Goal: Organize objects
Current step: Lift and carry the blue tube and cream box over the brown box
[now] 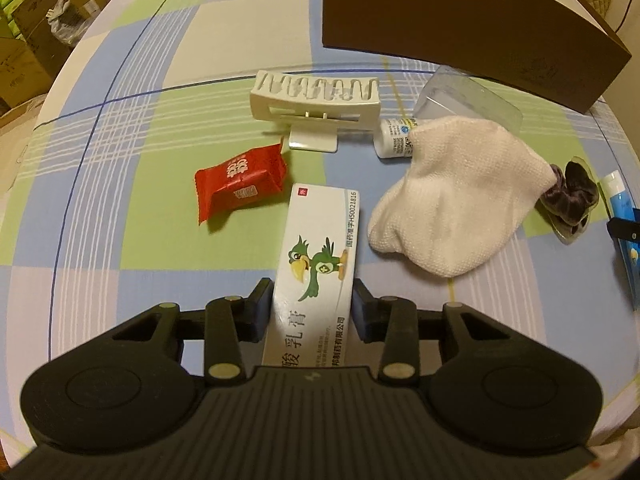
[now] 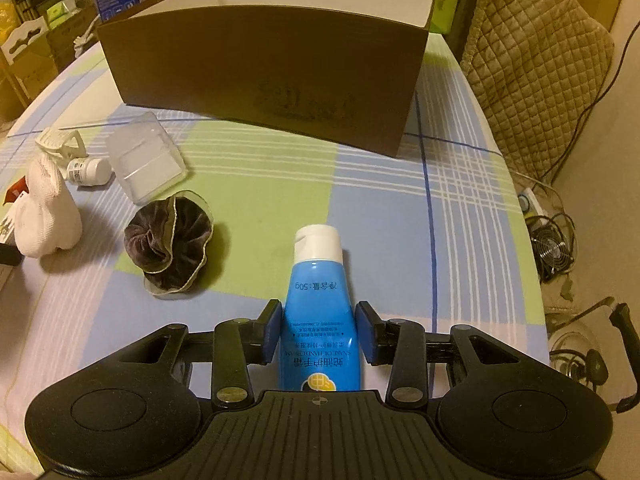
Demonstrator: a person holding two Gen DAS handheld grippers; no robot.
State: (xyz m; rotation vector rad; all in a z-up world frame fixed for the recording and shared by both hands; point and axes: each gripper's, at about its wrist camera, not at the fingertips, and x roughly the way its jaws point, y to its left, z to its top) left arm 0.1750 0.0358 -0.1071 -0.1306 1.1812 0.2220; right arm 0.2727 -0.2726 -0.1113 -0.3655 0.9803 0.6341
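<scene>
My left gripper (image 1: pixel 312 304) is shut on a white ointment box (image 1: pixel 320 248) with a green bird on it, which points away along the checked tablecloth. My right gripper (image 2: pixel 320 328) is shut on a blue hand-cream tube (image 2: pixel 320 300), white cap pointing away. I cannot tell whether either one is lifted off the cloth. A tall brown open box (image 2: pixel 260 76) stands at the far side, straight ahead of the tube. The same brown box (image 1: pixel 460 12) is at the far right in the left wrist view.
Near the ointment box lie a red snack packet (image 1: pixel 240 184), a white slotted rack (image 1: pixel 316 96), a small white bottle (image 1: pixel 394 138) and a white knitted cloth (image 1: pixel 452 196). A dark scrunchie (image 2: pixel 168 240) and a clear plastic case (image 2: pixel 144 156) lie left of the tube. The table edge (image 2: pixel 532 240) curves at the right.
</scene>
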